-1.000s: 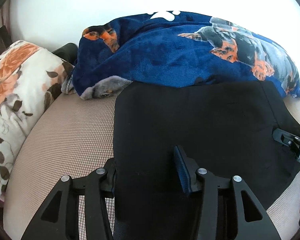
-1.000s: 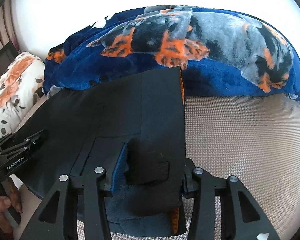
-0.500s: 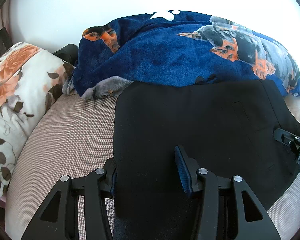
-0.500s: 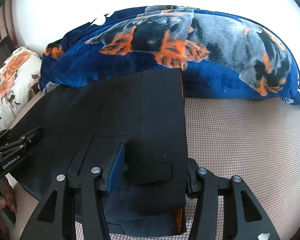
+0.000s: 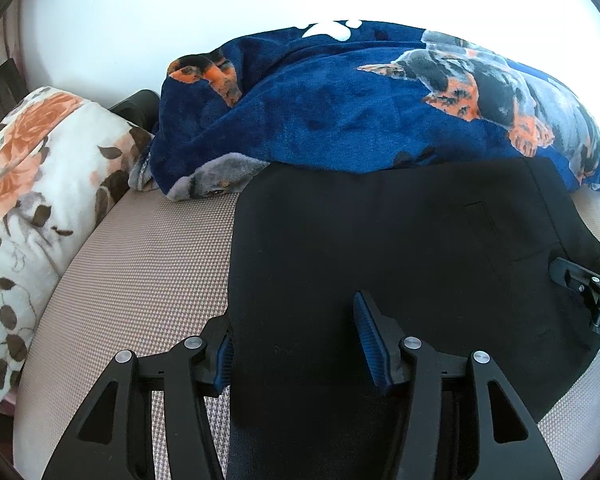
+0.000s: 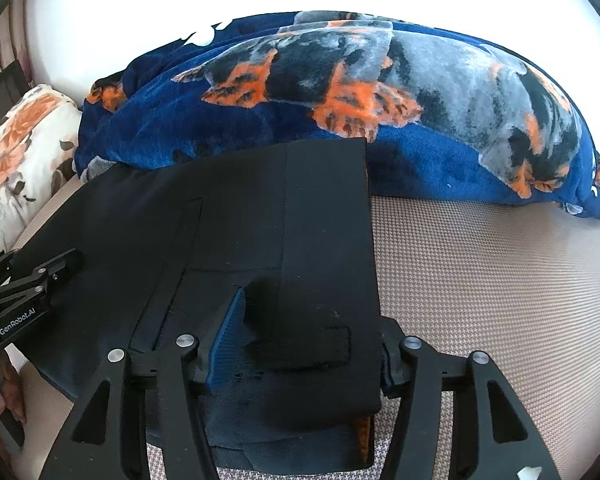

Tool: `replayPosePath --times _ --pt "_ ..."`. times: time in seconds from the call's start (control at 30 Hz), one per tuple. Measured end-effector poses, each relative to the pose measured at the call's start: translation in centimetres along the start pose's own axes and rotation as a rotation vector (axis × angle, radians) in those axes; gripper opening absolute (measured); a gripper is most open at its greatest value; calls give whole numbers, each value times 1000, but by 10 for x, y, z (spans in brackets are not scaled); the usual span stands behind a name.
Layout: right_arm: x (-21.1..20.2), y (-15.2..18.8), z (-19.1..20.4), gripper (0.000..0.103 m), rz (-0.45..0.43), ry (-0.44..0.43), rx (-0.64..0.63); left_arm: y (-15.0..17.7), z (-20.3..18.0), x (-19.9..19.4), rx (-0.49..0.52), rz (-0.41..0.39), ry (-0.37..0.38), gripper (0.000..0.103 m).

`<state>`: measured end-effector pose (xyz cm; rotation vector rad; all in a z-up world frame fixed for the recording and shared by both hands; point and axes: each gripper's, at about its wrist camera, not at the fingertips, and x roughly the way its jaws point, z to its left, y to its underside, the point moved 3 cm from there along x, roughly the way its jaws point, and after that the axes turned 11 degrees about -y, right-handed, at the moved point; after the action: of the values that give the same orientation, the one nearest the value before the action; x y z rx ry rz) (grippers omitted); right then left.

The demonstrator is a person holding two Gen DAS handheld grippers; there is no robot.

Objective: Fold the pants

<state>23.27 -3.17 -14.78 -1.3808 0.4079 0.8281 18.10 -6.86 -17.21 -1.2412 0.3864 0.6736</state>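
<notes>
A bed (image 5: 140, 264) with a pinkish-beige, finely woven cover carries everything. Black pants (image 5: 400, 248) lie folded flat on it, the landmark here. Behind the pants, touching their far edge, a navy dog-print blanket (image 5: 340, 108) lies bunched along the white wall. Left of the pants sits a floral pillow (image 5: 32, 184), probably resting on the bed's edge.

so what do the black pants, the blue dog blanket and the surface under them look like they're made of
Black pants: smooth matte woven cloth, perhaps suiting; flat, crisp edges, no sheen.
Blue dog blanket: plush fleece; fuzzy nap, soft rounded folds, printed dogs.
Surface: beige textured weave or mesh, probably a mattress cover; a fine regular grid shows.
</notes>
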Motion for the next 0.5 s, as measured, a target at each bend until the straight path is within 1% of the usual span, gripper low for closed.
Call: replayPosePath --times 0.13,0.37,0.4,0.5 --pt "1 0 1 57 5 9 -10 0 0 0 -1 0 -2 55" --pt "2 -1 1 57 7 11 -14 0 0 0 0 0 -7 55" --pt "2 -1 1 57 7 11 -13 0 0 -1 -13 5 -37 55" --pt "2 -1 1 58 7 13 -14 0 0 -1 -12 5 -38 55"
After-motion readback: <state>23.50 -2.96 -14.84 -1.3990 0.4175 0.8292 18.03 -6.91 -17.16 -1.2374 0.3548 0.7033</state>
